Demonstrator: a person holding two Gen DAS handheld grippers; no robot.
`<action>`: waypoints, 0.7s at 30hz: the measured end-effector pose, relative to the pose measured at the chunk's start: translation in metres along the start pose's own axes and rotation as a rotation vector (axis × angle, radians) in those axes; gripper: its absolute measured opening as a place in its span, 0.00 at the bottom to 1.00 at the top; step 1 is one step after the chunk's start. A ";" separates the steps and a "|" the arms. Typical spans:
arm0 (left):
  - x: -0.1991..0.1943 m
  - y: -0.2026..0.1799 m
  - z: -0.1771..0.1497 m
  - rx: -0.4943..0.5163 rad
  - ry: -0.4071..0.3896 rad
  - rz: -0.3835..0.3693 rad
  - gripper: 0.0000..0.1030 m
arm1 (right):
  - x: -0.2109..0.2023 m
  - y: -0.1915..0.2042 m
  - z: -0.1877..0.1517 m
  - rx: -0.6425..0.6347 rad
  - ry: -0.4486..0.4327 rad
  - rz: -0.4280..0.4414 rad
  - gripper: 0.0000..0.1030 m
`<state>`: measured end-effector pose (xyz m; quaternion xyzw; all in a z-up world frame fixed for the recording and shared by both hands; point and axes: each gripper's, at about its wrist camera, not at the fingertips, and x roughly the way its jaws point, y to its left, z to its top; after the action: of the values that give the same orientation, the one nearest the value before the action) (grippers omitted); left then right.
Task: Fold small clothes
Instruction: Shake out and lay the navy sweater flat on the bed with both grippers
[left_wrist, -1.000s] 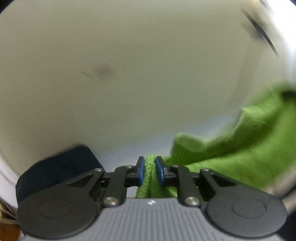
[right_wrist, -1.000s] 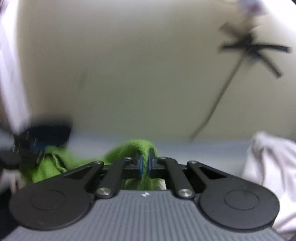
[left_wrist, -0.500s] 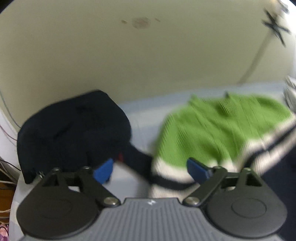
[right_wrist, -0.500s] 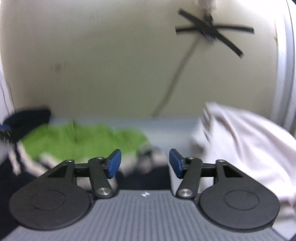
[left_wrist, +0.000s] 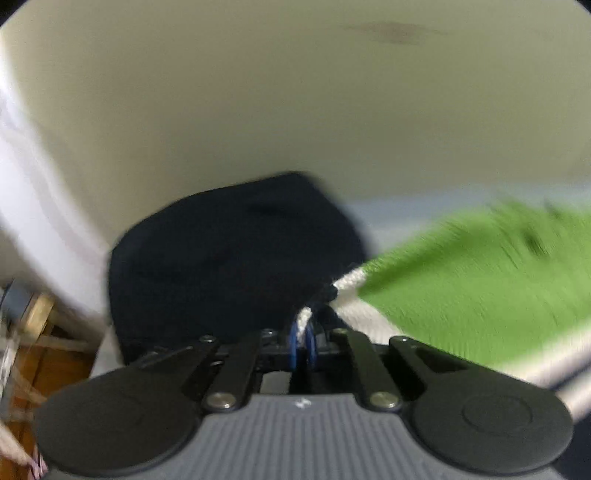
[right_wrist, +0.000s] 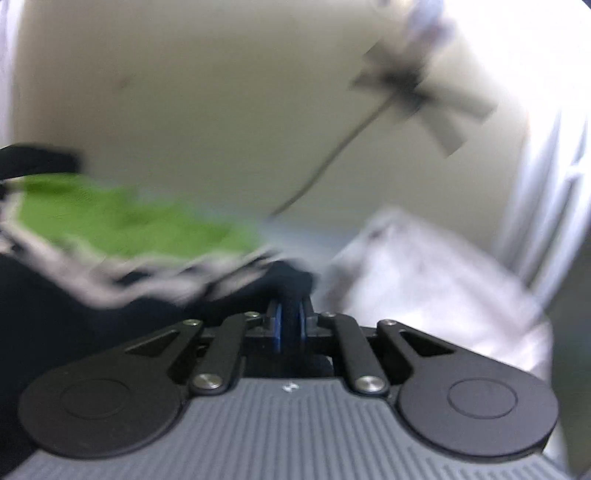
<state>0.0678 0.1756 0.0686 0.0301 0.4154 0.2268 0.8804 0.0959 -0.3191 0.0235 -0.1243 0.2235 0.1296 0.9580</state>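
Beside green garment (left_wrist: 480, 266): dark pile (left_wrist: 229, 254); left gripper (left_wrist: 303, 345) pinches white hem, right gripper (right_wrist: 290, 328) closing on probably navy edge

Left wrist view: looks forward along the left gripper (left_wrist: 303, 341), tilted down, close over a dark garment (left_wrist: 236, 254) with wall behind. Right wrist view: along the right gripper (right_wrist: 290, 325), shallower tilt, facing wall and white cloth (right_wrist: 424, 273). Shared: green sweater (left_wrist: 480, 266), at right in left view, at left in right view (right_wrist: 122, 221).
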 end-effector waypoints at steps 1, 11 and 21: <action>0.009 0.010 0.008 -0.051 0.038 0.005 0.13 | 0.003 -0.009 0.007 -0.001 -0.008 -0.043 0.12; -0.063 -0.015 -0.074 0.086 -0.045 -0.127 0.39 | -0.032 -0.025 -0.034 0.237 0.096 0.186 0.44; -0.153 -0.013 -0.198 0.086 0.035 -0.588 0.56 | -0.084 0.050 -0.071 0.349 0.195 0.531 0.44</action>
<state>-0.1600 0.0724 0.0462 -0.0582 0.4306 -0.0553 0.8989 -0.0201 -0.3097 -0.0081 0.0928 0.3574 0.3223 0.8717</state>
